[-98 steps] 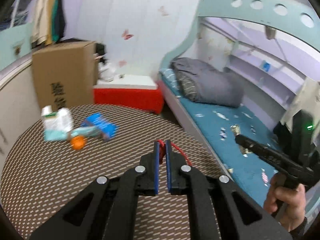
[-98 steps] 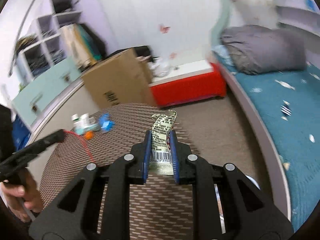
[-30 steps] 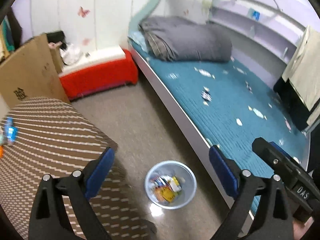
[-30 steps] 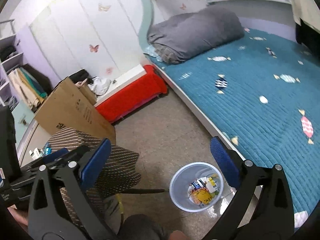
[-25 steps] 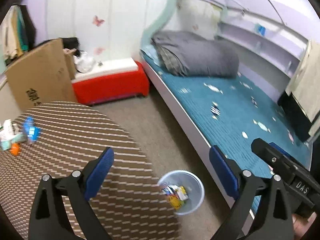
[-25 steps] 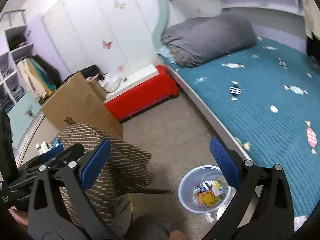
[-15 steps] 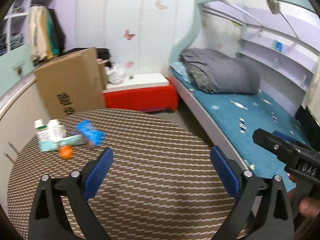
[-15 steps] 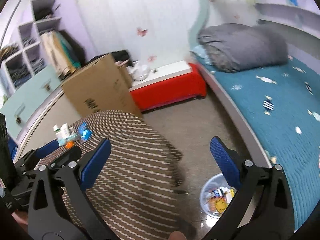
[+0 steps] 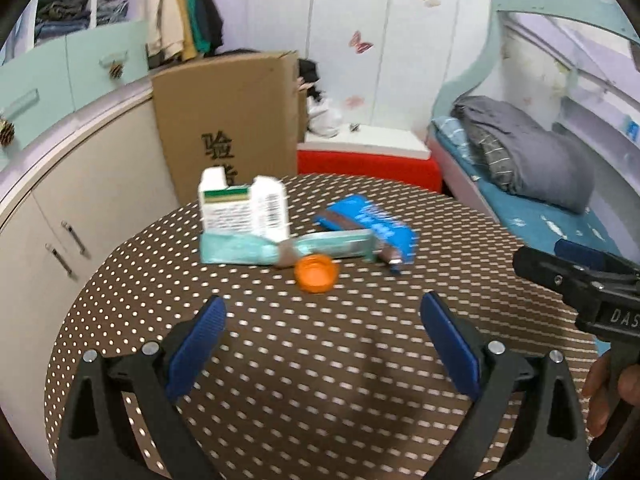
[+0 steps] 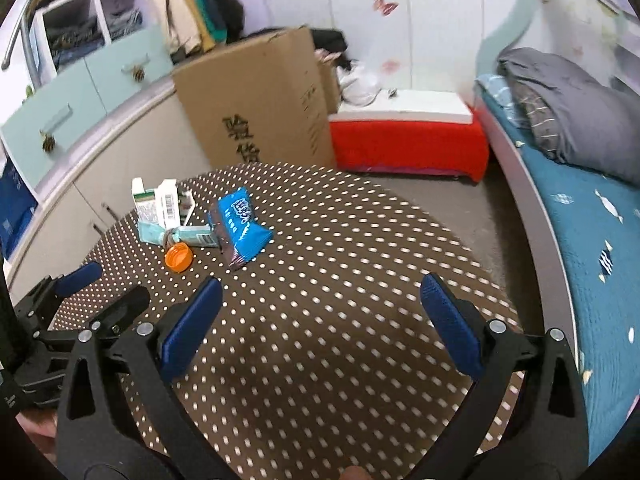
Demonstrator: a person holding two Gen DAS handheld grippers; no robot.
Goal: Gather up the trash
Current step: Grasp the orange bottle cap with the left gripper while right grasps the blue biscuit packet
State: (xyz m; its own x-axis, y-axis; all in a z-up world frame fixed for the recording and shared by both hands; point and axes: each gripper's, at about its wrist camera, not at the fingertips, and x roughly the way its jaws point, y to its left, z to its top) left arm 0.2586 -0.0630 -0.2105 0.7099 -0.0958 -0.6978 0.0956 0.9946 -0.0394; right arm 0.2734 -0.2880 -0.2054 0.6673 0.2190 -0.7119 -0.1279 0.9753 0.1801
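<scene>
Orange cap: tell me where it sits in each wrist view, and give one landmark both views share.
Left wrist view: the orange cap lies on the table just above centre, in front of the blue packet.
Right wrist view: the orange cap sits left of centre, left of the blue packet.
Shared landmark: the cardboard box behind the table.

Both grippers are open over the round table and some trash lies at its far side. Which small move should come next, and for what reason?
Probably advance the left gripper toward the orange cap. Its jaws stand wide and hold nothing, and the cap lies straight ahead of them, loose on the table, nearer than the blue wrapper and white carton. The right gripper is also open and farther away.
</scene>
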